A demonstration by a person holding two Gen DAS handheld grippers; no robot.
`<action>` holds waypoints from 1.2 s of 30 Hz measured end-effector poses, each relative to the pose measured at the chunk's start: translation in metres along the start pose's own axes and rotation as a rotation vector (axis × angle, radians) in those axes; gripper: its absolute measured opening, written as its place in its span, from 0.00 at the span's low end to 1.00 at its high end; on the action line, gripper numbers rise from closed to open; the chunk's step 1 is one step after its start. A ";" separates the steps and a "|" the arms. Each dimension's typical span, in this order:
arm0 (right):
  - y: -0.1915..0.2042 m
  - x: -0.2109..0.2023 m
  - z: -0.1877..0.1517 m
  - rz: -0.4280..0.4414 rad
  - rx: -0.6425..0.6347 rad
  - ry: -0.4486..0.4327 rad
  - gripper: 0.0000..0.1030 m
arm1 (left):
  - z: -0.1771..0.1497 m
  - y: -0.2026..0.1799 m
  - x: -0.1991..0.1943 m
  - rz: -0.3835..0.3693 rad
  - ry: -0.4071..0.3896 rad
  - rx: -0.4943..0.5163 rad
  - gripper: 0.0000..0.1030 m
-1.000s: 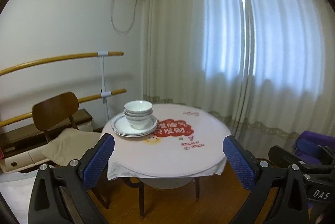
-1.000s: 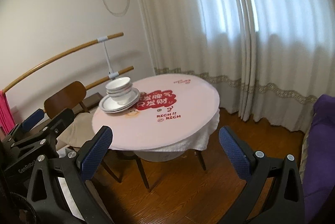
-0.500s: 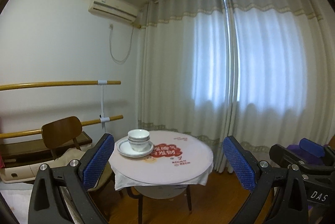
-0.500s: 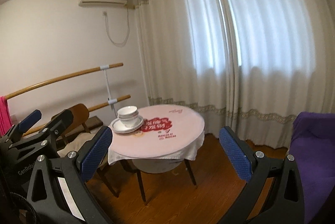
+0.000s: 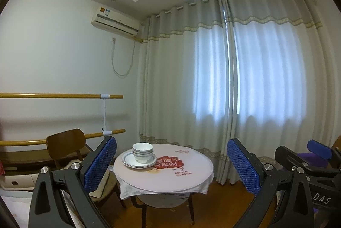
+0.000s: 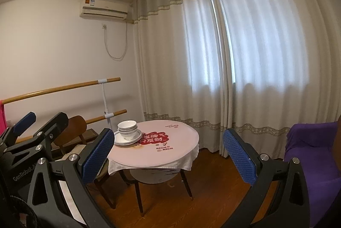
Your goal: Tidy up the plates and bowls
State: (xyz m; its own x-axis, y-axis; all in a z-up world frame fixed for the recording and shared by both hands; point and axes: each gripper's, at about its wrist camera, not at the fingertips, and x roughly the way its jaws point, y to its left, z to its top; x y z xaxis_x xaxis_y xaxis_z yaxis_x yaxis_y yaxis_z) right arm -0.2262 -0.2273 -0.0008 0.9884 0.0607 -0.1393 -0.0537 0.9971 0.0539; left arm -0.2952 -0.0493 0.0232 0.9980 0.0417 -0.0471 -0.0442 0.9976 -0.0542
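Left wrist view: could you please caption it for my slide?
Open left claw frames stacked bowls on plates atop the round table.

Ahead of me stands a round table (image 5: 191,176) with a wooden chair (image 5: 64,145) beside it, curtains (image 5: 245,83) behind, an air conditioner (image 5: 115,22) above.
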 end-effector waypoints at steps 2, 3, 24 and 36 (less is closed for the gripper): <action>0.001 -0.001 0.000 -0.001 0.001 -0.005 1.00 | -0.004 0.001 -0.006 -0.005 -0.004 0.001 0.99; 0.001 -0.004 -0.001 -0.001 0.002 -0.007 1.00 | -0.006 0.001 -0.008 -0.009 -0.005 0.001 0.99; 0.002 -0.028 -0.001 -0.029 -0.001 -0.037 1.00 | -0.007 0.009 -0.021 -0.027 -0.029 -0.004 0.99; 0.002 -0.029 -0.002 -0.030 -0.001 -0.039 1.00 | -0.010 0.008 -0.020 -0.024 -0.034 0.006 0.99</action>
State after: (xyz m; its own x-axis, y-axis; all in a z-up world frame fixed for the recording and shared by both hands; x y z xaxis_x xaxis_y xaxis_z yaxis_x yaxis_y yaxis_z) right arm -0.2548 -0.2271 0.0016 0.9943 0.0288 -0.1024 -0.0239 0.9985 0.0489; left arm -0.3161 -0.0427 0.0136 0.9997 0.0198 -0.0116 -0.0204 0.9986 -0.0492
